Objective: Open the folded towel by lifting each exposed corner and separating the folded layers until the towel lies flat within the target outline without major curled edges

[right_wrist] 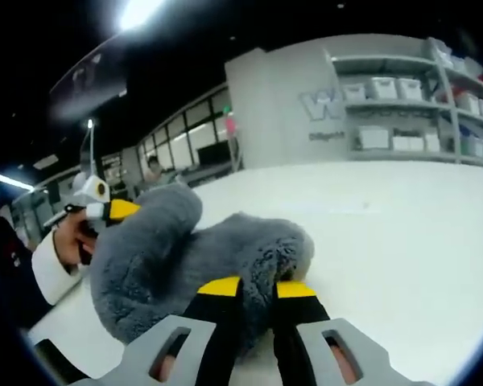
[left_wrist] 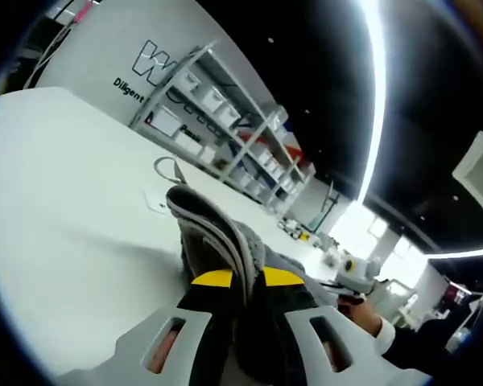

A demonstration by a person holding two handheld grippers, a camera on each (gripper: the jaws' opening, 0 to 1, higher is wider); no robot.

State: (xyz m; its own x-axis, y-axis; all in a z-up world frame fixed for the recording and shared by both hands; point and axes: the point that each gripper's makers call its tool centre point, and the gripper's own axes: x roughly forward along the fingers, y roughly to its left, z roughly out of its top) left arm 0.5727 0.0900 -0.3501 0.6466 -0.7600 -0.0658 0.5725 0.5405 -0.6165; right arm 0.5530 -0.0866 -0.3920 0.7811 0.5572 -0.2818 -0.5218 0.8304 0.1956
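A fluffy grey towel (left_wrist: 217,237) is bunched and held up off the white table (left_wrist: 72,201). In the left gripper view my left gripper (left_wrist: 248,279) is shut on a fold of it, and a striped edge rises between the yellow-tipped jaws. In the right gripper view the towel (right_wrist: 169,257) hangs as a thick hump, with my right gripper (right_wrist: 256,288) shut on its near end. The left gripper (right_wrist: 117,211) grips the far end at the left, held by a hand (right_wrist: 64,241) in a white cuff. The right gripper (left_wrist: 346,269) appears beyond the towel in the left gripper view.
The white table (right_wrist: 402,233) stretches wide and bare to the right. A thin dark wire-like loop (left_wrist: 167,167) lies on it behind the towel. Shelving with white bins (left_wrist: 225,121) stands past the table's far edge, and again as shelves (right_wrist: 402,121).
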